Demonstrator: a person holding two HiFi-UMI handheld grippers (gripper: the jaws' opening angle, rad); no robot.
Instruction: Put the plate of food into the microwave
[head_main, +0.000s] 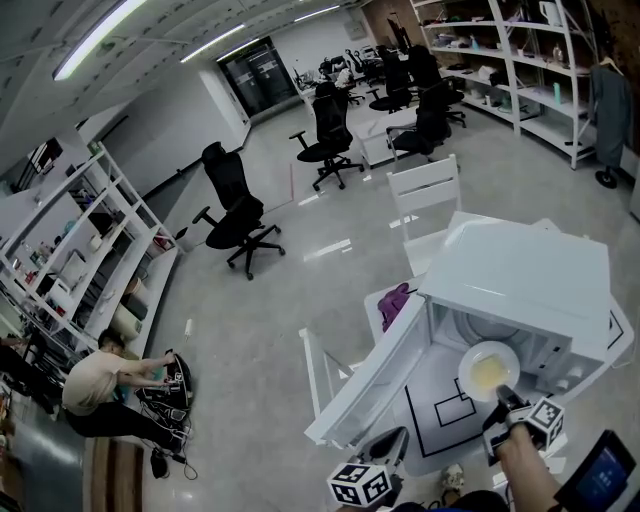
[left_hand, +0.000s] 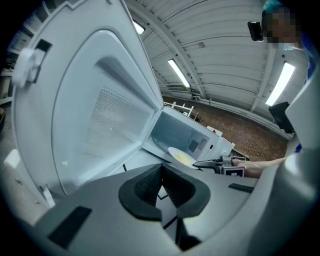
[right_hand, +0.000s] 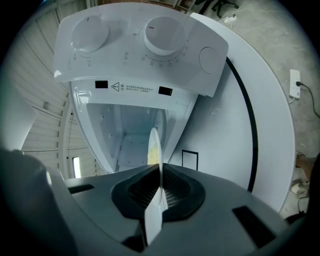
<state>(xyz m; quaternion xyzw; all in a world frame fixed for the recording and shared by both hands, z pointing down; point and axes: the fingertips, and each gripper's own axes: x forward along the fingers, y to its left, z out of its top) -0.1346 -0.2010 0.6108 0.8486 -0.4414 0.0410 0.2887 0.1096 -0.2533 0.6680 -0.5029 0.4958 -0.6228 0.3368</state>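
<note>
The white microwave (head_main: 520, 290) stands on the table with its door (head_main: 370, 390) swung wide open to the left. My right gripper (head_main: 502, 395) is shut on the rim of a white plate (head_main: 488, 370) with yellow food, held at the mouth of the cavity. In the right gripper view the plate (right_hand: 155, 150) runs edge-on between the pads of the right gripper (right_hand: 159, 187), with the cavity (right_hand: 125, 130) behind it and the dial panel (right_hand: 145, 50) beside it. My left gripper (head_main: 388, 447) hangs shut and empty below the door; its view shows the door (left_hand: 100, 115), plate (left_hand: 181, 157) and right gripper (left_hand: 207, 163).
The white table (head_main: 440, 410) carries black tape outlines in front of the microwave. A purple object (head_main: 395, 300) lies behind the door. A white chair (head_main: 425, 200) and black office chairs (head_main: 235, 215) stand beyond. A person (head_main: 100, 385) crouches on the floor at left.
</note>
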